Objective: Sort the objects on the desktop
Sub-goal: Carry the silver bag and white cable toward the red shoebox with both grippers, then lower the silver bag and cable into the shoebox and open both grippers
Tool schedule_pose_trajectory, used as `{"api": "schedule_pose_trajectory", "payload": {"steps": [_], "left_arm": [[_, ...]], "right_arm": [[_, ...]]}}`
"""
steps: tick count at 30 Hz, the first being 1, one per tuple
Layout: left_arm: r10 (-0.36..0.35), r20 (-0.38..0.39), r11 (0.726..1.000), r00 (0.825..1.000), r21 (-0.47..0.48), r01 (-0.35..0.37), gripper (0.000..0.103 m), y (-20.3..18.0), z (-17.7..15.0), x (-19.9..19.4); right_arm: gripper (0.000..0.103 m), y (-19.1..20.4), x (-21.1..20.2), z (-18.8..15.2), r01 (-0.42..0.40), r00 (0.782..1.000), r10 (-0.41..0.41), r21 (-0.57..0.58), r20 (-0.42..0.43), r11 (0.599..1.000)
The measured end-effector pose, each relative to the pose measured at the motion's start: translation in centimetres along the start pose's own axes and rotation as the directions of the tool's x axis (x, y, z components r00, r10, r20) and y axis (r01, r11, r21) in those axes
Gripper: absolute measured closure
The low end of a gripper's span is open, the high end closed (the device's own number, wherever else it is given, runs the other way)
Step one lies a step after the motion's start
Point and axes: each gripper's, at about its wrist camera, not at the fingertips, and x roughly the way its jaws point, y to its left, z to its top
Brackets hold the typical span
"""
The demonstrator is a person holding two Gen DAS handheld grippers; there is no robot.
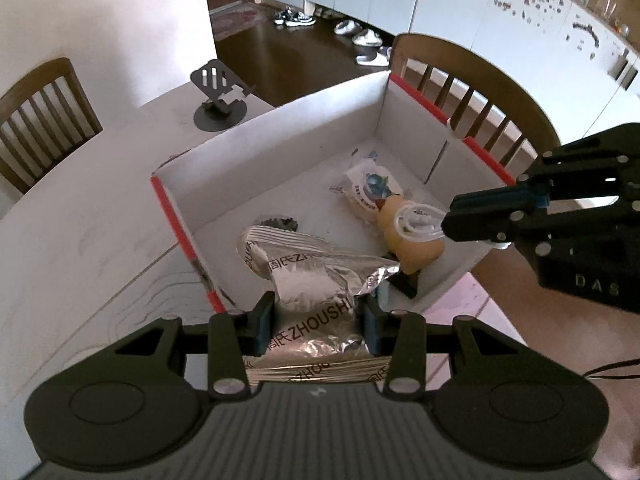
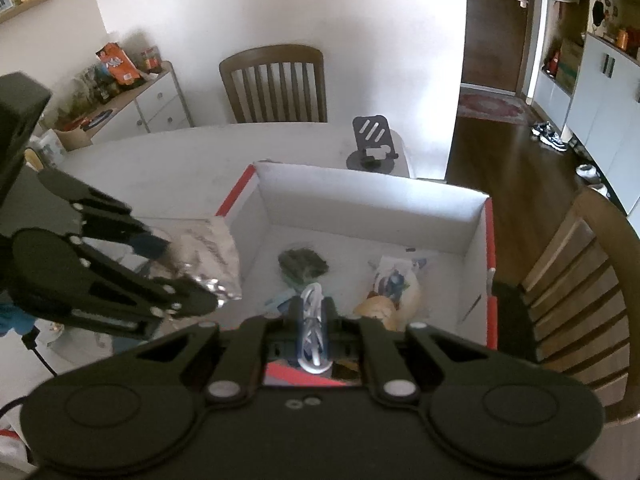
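White counter [image 1: 80, 208] carries my box [image 1: 280, 132], three items already inside; left fingers [image 1: 316, 322] clamp the foil pouch [image 1: 312, 276], right fingers [image 2: 313, 322] pinch a clear packet [image 2: 312, 300], both undropped.

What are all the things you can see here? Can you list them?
box: one, white with red rim, on the table
table: one, white
silver snack bag: one, in the left hand-held gripper, over the box's near edge
clear plastic ring piece: one, in the right hand-held gripper, over the box
white packet: one, in the box
yellow toy: one, in the box
dark clump: one, in the box
phone stand: one, black, behind the box
chairs: two, brown wood
left hand-held gripper: black
right hand-held gripper: black
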Motion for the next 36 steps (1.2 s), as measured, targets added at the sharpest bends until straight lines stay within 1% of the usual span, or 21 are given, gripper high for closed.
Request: {"api": "schedule_pose_trajectory", "payload": {"steps": [3, 5, 9, 17, 24, 30, 36], "left_arm": [[0.013, -0.017, 1.0, 1.0, 0.015, -0.013, 0.061, 0.0, 0.6, 1.3], [0.034, -0.011, 0.999, 0.999, 0.034, -0.034, 0.061, -0.1, 1.0, 1.8], [0.047, -0.011, 0.998, 0.999, 0.048, -0.046, 0.061, 0.0, 2.0, 2.5], [0.109, -0.022, 0.986, 0.994, 0.13, -0.105, 0.061, -0.8, 3.4, 4.9], [0.076, -0.07, 0.986, 0.995, 0.155, -0.064, 0.061, -1.4, 3.2, 6.9], [0.086, -0.124, 0.984, 0.989, 0.167, -0.065, 0.061, -1.3, 2.6, 8.9], [0.086, -0.151, 0.985, 0.985, 0.164, -0.061, 0.061, -1.1, 2.3, 9.8]], "right_arm": [[0.096, -0.2, 1.1, 0.2, 0.0, 1.0, 0.0, -0.002, -0.014, 1.0], [0.096, -0.3, 1.8, 0.3, 0.0, 1.0, 0.0, -0.003, -0.023, 1.0], [0.096, -0.8, 3.5, 0.4, -0.002, 0.999, 0.003, 0.009, -0.046, 1.0], [0.096, -1.1, 6.9, 0.2, 0.027, 0.996, -0.026, 0.012, -0.09, 1.0], [0.096, -1.7, 8.1, -0.9, 0.033, 0.99, -0.034, -0.012, -0.136, 0.999], [0.096, -2.0, 8.5, -1.2, 0.018, 0.988, -0.021, -0.019, -0.151, 1.0], [0.096, -1.8, 9.0, -1.0, 0.014, 0.987, -0.019, -0.031, -0.161, 0.999]]}}
